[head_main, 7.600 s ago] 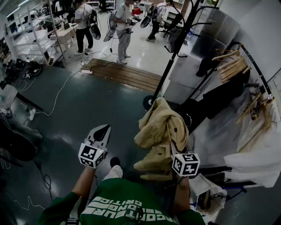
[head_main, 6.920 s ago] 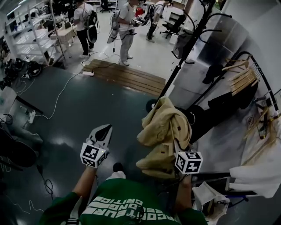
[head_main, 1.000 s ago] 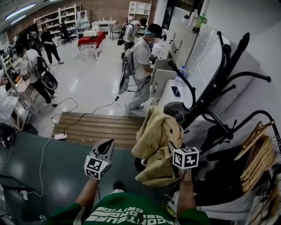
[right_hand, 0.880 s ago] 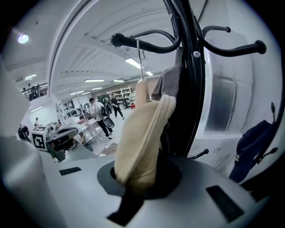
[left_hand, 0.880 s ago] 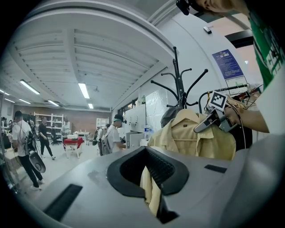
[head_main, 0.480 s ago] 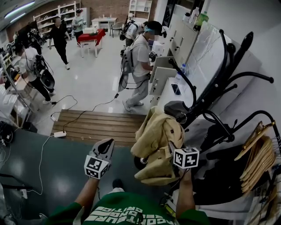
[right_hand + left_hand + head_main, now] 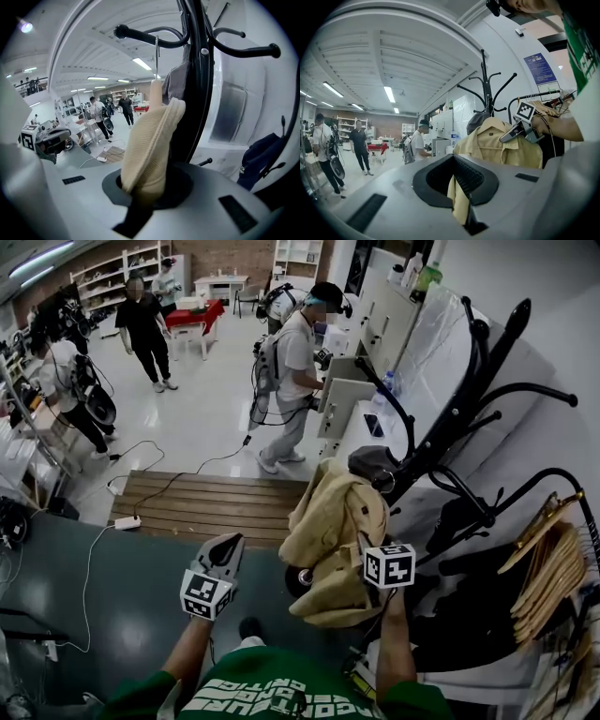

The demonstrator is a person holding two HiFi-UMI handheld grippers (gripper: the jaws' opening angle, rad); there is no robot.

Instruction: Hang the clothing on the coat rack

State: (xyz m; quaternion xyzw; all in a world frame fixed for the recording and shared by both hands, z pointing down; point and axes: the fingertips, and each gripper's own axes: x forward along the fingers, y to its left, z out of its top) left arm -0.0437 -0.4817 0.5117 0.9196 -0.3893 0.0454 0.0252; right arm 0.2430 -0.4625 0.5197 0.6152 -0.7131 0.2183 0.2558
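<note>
My right claw [image 7: 360, 544] is clamped on the beige jacket [image 7: 328, 517], with ribbed fabric bunched between its jaws. In the head view the jacket sits at frame centre, just beside the black coat rack [image 7: 459, 413] that rises to the upper right. A hanger hook [image 7: 157, 54] reaches up to one rack arm; I can't tell whether it has caught. My left claw [image 7: 228, 545], at lower left, has its jaws together on nothing, well apart from the jacket.

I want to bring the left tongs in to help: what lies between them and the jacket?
Nothing. The head view shows only dark floor in the gap between the left tongs and the beige jacket, which the right tongs grip.
</note>
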